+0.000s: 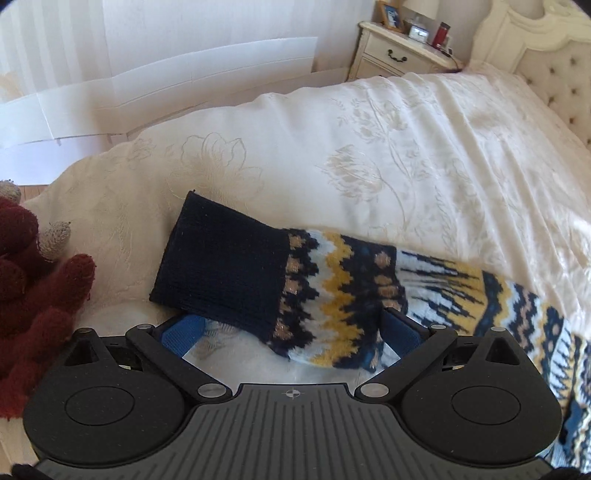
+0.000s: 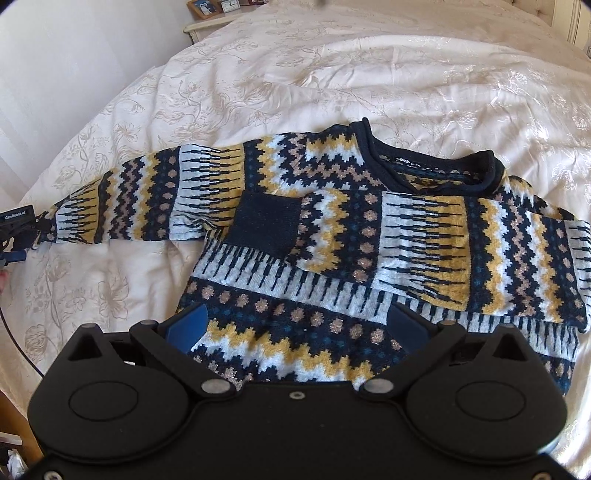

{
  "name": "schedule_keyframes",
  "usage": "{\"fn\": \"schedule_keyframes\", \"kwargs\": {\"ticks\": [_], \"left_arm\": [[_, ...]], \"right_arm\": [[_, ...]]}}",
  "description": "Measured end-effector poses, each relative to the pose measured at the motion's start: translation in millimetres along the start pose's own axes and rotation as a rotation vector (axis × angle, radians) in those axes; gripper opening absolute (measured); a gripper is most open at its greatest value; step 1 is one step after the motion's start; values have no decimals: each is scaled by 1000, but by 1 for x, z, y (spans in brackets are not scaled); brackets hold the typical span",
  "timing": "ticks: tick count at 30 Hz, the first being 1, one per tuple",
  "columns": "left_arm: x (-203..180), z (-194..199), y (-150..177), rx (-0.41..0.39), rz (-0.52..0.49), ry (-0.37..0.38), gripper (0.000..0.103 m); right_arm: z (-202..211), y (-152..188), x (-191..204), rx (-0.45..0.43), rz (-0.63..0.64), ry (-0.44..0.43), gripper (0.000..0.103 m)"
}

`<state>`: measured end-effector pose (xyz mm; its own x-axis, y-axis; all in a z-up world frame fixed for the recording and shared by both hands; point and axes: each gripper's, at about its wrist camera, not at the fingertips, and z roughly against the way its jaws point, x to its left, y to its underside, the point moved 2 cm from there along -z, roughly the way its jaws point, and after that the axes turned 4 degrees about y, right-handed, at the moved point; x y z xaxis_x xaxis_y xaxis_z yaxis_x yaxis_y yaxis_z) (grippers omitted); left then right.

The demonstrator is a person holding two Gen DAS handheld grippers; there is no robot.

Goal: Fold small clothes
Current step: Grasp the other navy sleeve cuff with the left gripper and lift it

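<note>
My sweater (image 2: 369,236) lies flat on the bed (image 2: 258,74). One sleeve (image 2: 424,240) is folded across its chest; the other sleeve (image 1: 332,288) lies outstretched between my left gripper's (image 1: 291,328) parted fingers. My right gripper (image 2: 295,325) hovers released over the hem.

One sweater (image 2: 332,258), one red glove (image 1: 33,295), one nightstand (image 1: 395,55).

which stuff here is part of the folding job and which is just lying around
Part of the job:
- sweater, one sleeve folded across its chest
- other sleeve, spread out, over the open left hand-held gripper
- right hand-held gripper, open above the hem

Lying about:
- red gloves
- nightstand with red bottle
- photo frame
- bedspread
</note>
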<state>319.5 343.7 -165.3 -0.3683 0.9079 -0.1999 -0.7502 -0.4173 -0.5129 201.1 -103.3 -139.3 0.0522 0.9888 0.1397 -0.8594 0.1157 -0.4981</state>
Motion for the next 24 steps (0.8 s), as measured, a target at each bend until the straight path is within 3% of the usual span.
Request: {"fn": "schedule_keyframes", "kwargs": {"ticks": [9, 12, 14, 15, 16, 17, 18, 20, 24], "left_arm": [[20, -5, -6, -69, 198, 52, 99], [20, -3, -7, -48, 212, 21, 82], [20, 1, -9, -46, 218, 18, 55], [19, 3, -10, -40, 215, 5, 28], [15, 4, -13, -32, 210, -16, 15], [11, 7, -15, -41, 210, -14, 13], [7, 12, -16, -55, 212, -4, 5], [-7, 26, -19, -87, 198, 14, 5], [-60, 62, -24, -150, 76, 46, 5]], "right_arm": [[-2, 4, 6, 26, -6, 5, 103], [-2, 5, 5, 30, -12, 7, 103], [-2, 6, 3, 29, -21, -1, 103], [-2, 7, 2, 29, -25, -5, 103], [-2, 8, 1, 28, -30, -9, 103], [-2, 9, 0, 27, -35, -12, 103], [-2, 11, -2, 26, -40, -16, 103], [-1, 14, -7, 28, -52, -24, 103], [4, 20, -21, 25, -66, -42, 103]]}}
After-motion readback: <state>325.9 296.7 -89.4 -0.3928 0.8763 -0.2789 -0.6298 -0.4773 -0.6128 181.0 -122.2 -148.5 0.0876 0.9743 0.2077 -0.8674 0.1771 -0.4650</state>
